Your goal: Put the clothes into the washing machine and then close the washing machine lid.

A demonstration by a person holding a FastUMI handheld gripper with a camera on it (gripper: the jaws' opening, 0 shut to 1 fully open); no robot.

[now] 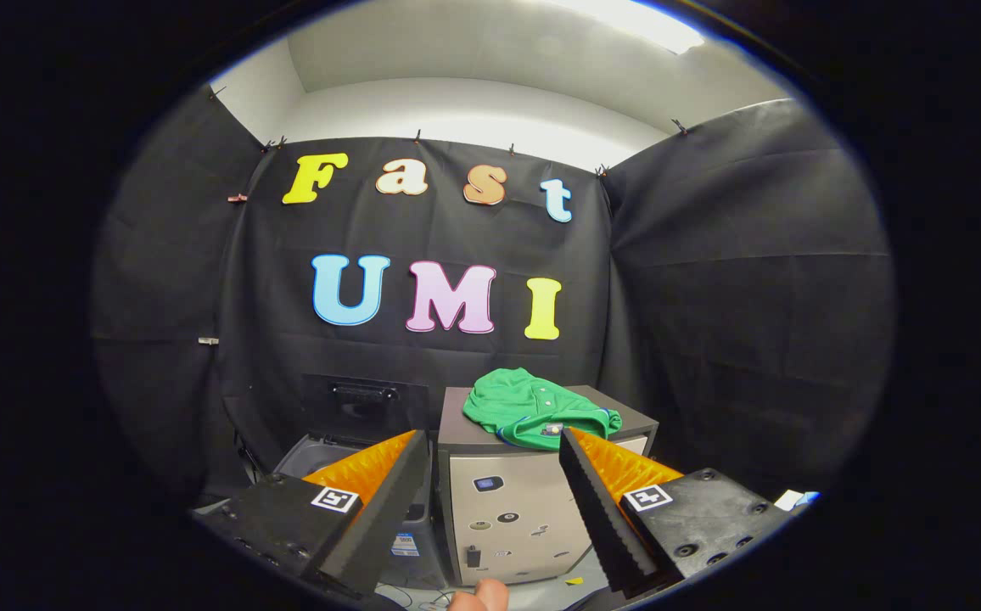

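The claw (pixel 490 501) hangs wide open with nothing between its orange-faced fingers (pixel 372 475), well short of the crumpled green cloth garment (pixel 537 409). That garment lies heaped on the flat dark top of a small grey cabinet (pixel 512 518), beyond the fingers and a little to the right of their midline. To the left of the cabinet, and lower, stands the dark top-loading washing machine (pixel 329 450) with its lid (pixel 363 399) raised against the far wall.

The heap runs longest from near right to far left across the cabinet top, its rounded bulk at the far left and a blue-trimmed hem toward the near right edge; the hem faces the claw.

The likeliest slip, as I judge it, is a pinch on the thin hem alone, so the garment unrolls, trails, and catches the cabinet's edge or the machine's rim on the way left. A grab that is too shallow could also slide off the loose folds. Cloth left draped over the rim would then keep the lid from seating. A fingertip (pixel 478 594) shows at the near edge, below the claw.
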